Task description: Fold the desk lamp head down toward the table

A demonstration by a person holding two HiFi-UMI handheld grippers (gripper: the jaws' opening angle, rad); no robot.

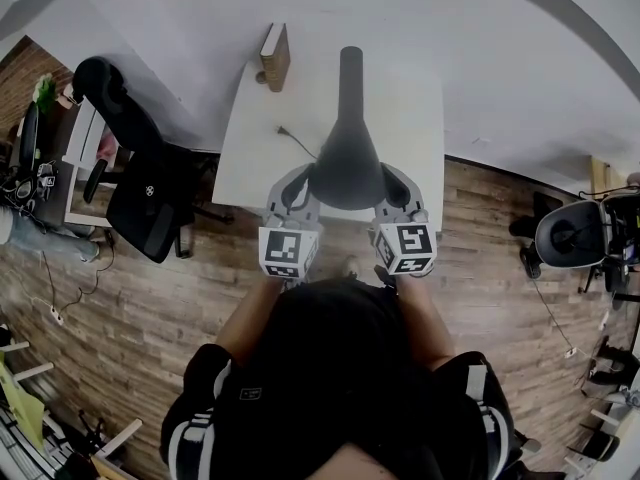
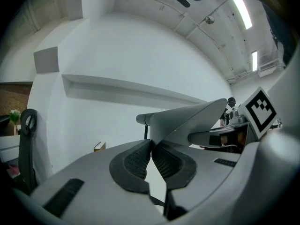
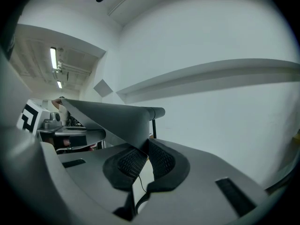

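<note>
Soft, even indoor light, ceiling strip lights (image 2: 240, 7) glaring at right, strong fisheye bending, dark vignetted corners, nearest surfaces perhaps slightly soft

Left gripper (image 1: 297, 182) and right gripper (image 1: 397, 182) side by side, pointing roughly level toward the far side. Left forearm (image 1: 252, 318) and right forearm (image 1: 425, 318) reach forward. Each gripper's jaws are pinched onto its own side rim of the lamp head (image 1: 347, 163).

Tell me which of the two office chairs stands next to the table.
The black chair at the head view's left, close beside the table. The other chair stands apart on the floor at far right.
</note>
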